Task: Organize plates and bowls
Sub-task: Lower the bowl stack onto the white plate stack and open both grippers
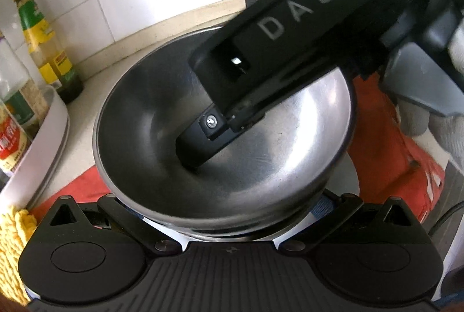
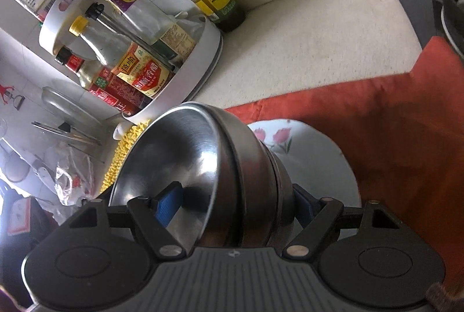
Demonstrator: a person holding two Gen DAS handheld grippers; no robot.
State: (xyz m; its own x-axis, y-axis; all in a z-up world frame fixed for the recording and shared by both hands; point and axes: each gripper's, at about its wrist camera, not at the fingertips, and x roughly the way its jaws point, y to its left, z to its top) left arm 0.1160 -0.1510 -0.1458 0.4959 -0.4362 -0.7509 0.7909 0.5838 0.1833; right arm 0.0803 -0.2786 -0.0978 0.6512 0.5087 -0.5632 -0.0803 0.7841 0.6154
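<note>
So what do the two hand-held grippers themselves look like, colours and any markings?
Both are black plastic with a ribbed grey plate between two round discs and silver pivot pins. The right hand-held gripper has blue ribbed finger pads. Seen from the left one, its body carries pale letters "DAS", held by a white glove.

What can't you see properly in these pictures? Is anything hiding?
- Left wrist view: the left gripper's fingertips sit under the steel bowl, so its grip is hidden.
- Left wrist view: the right gripper covers much of the bowl's inside.
- Right wrist view: the flowered plate is partly behind the bowls.
- Right wrist view: the dark pot is cut off by the edge.
</note>
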